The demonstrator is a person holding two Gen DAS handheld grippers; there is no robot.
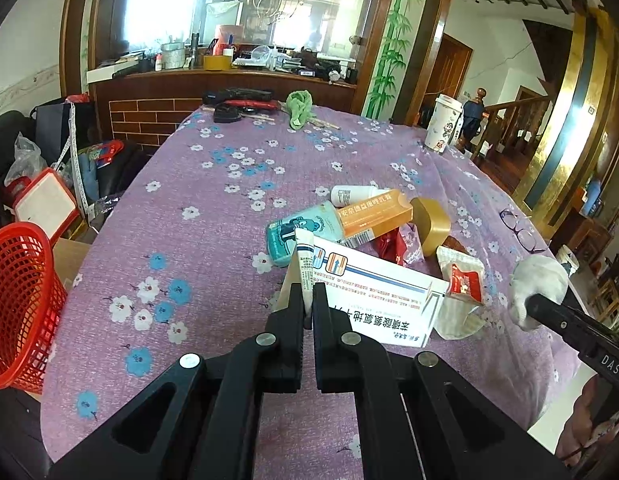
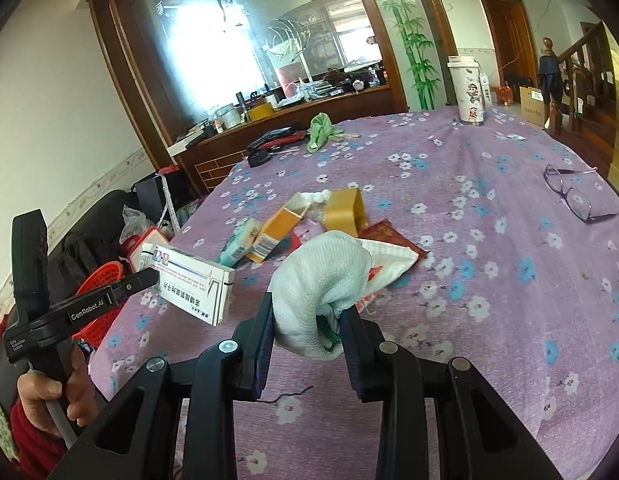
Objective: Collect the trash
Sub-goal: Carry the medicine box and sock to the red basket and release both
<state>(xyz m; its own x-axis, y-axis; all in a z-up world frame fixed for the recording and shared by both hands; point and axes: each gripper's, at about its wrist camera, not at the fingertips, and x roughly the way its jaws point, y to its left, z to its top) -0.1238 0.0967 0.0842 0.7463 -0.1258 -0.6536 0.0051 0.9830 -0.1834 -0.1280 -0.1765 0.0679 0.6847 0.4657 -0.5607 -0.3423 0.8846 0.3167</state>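
Left gripper (image 1: 308, 300) is clamped on the flap of a white medicine box (image 1: 373, 296), lifted off the bench (image 1: 197, 184). Right gripper (image 2: 307, 320) is squeezing a balled-up white cloth (image 2: 321, 280) (maybe a glove, can't tell). What matters next, I'd guess: the red mesh basket (image 1: 17, 312) sits off the bench edge at lower left of the left view, so the box hand is nearer.

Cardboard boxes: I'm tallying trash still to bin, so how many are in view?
2. The white medicine box is pinched at its flap by the left claw, off the table. The orange box lies in the pile on the tablecloth. More could hide beneath the pile.
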